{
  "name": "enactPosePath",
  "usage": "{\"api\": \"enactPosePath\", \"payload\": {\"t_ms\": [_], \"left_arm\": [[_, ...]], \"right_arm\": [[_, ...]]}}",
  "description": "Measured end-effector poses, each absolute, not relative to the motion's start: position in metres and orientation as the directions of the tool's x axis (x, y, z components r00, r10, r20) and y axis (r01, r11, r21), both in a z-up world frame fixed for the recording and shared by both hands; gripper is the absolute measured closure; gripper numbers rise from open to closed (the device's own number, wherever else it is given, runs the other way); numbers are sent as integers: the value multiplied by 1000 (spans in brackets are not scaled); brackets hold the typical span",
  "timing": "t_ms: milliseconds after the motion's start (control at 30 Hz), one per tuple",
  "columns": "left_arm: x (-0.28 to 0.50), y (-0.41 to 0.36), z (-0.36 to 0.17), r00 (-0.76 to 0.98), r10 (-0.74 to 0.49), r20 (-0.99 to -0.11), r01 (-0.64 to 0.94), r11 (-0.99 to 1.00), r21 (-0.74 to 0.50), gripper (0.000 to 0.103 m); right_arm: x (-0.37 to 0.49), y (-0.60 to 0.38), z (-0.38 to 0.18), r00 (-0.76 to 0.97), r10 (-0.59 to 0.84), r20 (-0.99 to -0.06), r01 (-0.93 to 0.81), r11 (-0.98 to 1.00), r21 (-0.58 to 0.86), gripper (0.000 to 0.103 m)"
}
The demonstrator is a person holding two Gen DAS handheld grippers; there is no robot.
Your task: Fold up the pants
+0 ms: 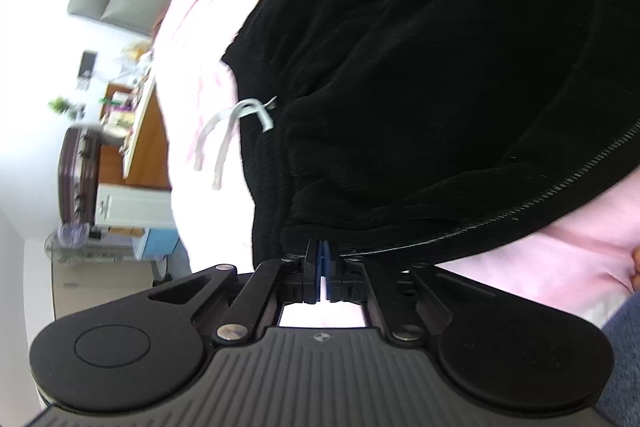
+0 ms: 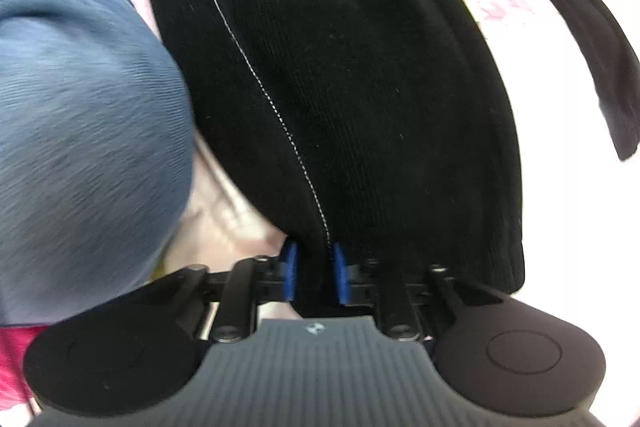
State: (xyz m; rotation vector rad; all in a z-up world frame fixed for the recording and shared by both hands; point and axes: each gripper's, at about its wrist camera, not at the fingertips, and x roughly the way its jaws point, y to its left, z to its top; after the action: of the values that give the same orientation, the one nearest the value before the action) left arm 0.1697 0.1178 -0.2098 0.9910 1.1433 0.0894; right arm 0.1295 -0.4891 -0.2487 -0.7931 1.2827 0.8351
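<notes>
Black pants (image 1: 420,75) with a grey drawstring (image 1: 236,123) at the waistband lie over a pink sheet (image 1: 192,39). My left gripper (image 1: 322,247) is shut on the edge of the pants near the waistband. In the right wrist view, a black pant leg (image 2: 360,87) with a white stitched seam hangs from my right gripper (image 2: 315,259), whose blue pads (image 2: 290,269) pinch a fold of the cloth near the hem. The other leg (image 2: 580,27) lies at the upper right.
The person's blue sleeve (image 2: 80,127) fills the left of the right wrist view. In the left wrist view, shelves and a suitcase (image 1: 78,175) stand beyond the bed's edge. The pink sheet also shows at the lower right (image 1: 560,259).
</notes>
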Motion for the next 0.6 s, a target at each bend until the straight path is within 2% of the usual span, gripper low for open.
{"api": "enactPosePath", "payload": {"t_ms": [133, 300, 367, 400, 500, 600], "left_arm": [[158, 109, -222, 479, 471, -741, 522, 526, 671, 88], [140, 106, -237, 472, 410, -780, 649, 437, 623, 44], [137, 110, -241, 483, 402, -778, 653, 427, 626, 38], [135, 111, -245, 490, 404, -772, 656, 412, 632, 36], [132, 117, -259, 472, 413, -779, 691, 375, 618, 35], [133, 121, -274, 469, 426, -773, 692, 367, 622, 34]], "right_arm": [[116, -513, -231, 65, 168, -984, -832, 553, 40, 100], [115, -521, -241, 98, 159, -982, -831, 556, 7, 100], [115, -511, -246, 132, 135, -982, -849, 526, -41, 99], [109, -508, -245, 148, 120, -982, -861, 504, -69, 95], [93, -497, -247, 185, 83, -979, -897, 422, -134, 62], [91, -489, -256, 214, 55, -975, -889, 425, -171, 64]]}}
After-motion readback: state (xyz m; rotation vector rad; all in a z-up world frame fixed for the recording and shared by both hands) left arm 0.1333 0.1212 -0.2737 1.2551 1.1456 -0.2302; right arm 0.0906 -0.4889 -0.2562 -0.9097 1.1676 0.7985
